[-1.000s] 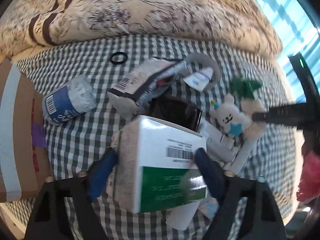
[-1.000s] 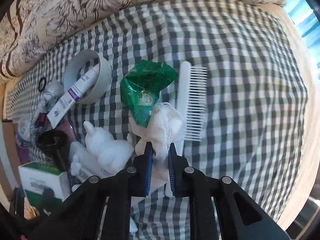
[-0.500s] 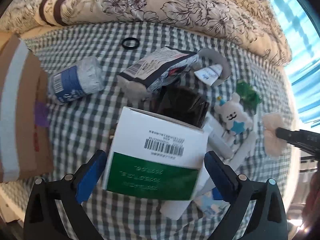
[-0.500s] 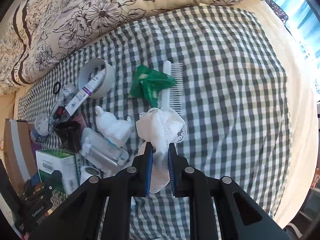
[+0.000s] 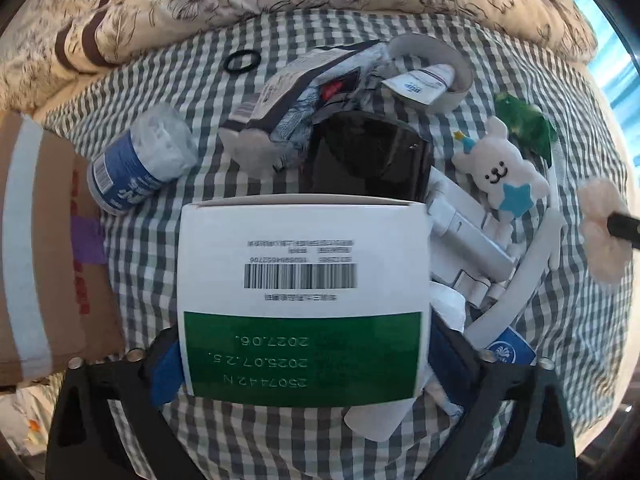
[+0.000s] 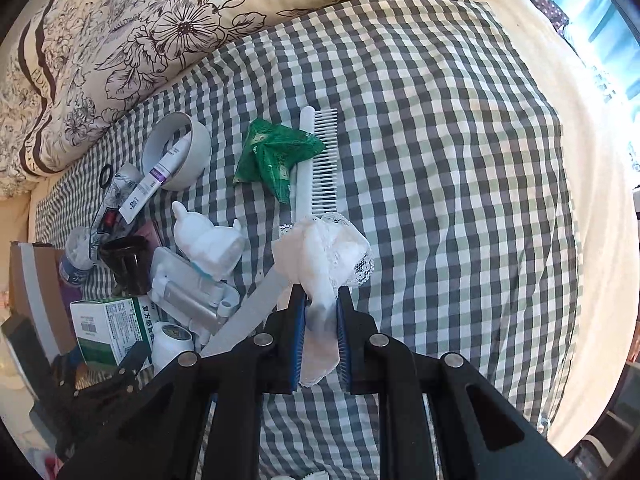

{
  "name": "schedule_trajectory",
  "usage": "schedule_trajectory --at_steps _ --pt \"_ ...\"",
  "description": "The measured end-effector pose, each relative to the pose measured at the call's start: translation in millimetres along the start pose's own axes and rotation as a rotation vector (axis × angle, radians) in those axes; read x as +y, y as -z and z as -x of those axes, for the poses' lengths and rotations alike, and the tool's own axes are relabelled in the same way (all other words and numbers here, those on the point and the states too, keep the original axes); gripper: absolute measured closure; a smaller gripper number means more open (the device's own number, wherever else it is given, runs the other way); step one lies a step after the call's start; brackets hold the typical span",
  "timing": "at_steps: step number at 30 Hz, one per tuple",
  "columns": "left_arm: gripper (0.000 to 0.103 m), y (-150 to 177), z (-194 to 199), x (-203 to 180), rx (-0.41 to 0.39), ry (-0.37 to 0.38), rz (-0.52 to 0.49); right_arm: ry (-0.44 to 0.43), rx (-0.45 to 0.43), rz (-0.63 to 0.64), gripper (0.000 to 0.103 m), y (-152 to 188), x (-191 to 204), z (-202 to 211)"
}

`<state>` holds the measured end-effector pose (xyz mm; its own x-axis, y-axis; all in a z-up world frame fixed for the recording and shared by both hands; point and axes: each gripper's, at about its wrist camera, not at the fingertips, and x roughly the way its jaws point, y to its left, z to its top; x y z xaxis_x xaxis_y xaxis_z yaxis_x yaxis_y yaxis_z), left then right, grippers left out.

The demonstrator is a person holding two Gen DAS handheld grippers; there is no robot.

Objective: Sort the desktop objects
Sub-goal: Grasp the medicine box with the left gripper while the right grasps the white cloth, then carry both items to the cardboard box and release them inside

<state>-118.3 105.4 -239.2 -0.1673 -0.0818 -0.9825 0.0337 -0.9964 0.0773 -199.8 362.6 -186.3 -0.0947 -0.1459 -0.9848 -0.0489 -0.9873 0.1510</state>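
Note:
My left gripper (image 5: 304, 364) is shut on a white and green medicine box (image 5: 304, 296), its blue pads pressed against the box's two sides. The box hangs over a heap of small items on the checked cloth (image 6: 440, 160). My right gripper (image 6: 322, 320) is shut on a white lace cloth (image 6: 324, 260), held above the cloth near the comb's handle. In the left wrist view the lace cloth (image 5: 600, 236) shows at the far right. The medicine box (image 6: 108, 328) also appears low on the left of the right wrist view.
The heap holds a white comb (image 6: 320, 160), green wrapper (image 6: 276, 156), plush bear (image 5: 500, 172), black cup (image 5: 368, 160), white case (image 5: 468, 236), tube in a white ring (image 6: 176, 152), blue-label bottle (image 5: 136, 168), and hair tie (image 5: 242, 61). A cardboard box (image 5: 40, 248) lies left; a floral quilt (image 6: 160, 20) behind.
The right gripper has risen with the lace cloth, off the green wrapper and comb. The left gripper has turned the medicine box face-up and brought it closer to the camera.

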Motion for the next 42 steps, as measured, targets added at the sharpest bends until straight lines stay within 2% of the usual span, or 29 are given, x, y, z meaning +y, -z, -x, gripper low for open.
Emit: schedule_trajectory --at_steps 3,6,8,17,25,29,33,37,42 --pt "0.011 -0.2 6.7 11.8 -0.025 0.06 0.035 -0.003 -0.007 0.011 0.089 2.2 0.6 5.2" --pt "0.011 1.1 24.3 20.1 -0.063 0.062 0.041 -0.012 -0.013 0.023 0.089 6.5 3.7 11.5" --pt "0.011 1.0 39.7 20.6 -0.098 0.094 0.056 -0.025 -0.017 0.035 0.089 10.9 8.6 18.4" --pt "0.011 -4.7 106.4 29.6 -0.21 0.102 0.068 -0.096 -0.056 0.124 0.089 39.2 49.4 66.4" --pt "0.011 14.9 177.0 57.7 -0.309 0.114 0.102 -0.179 -0.103 0.242 0.089 68.7 106.6 122.4" --pt "0.011 23.9 204.1 87.4 -0.358 0.109 0.119 -0.226 -0.121 0.275 0.089 83.9 139.9 137.9" --pt "0.011 36.2 216.6 141.8 -0.383 0.099 0.173 -0.252 -0.135 0.332 0.089 98.7 188.2 145.7" --pt "0.011 46.3 213.8 208.9 -0.383 0.079 0.217 -0.289 -0.161 0.368 0.089 117.2 255.1 152.5" --pt "0.011 54.6 204.7 284.6 -0.378 0.038 0.214 -0.311 -0.156 0.42 0.089 137.4 345.8 139.1"
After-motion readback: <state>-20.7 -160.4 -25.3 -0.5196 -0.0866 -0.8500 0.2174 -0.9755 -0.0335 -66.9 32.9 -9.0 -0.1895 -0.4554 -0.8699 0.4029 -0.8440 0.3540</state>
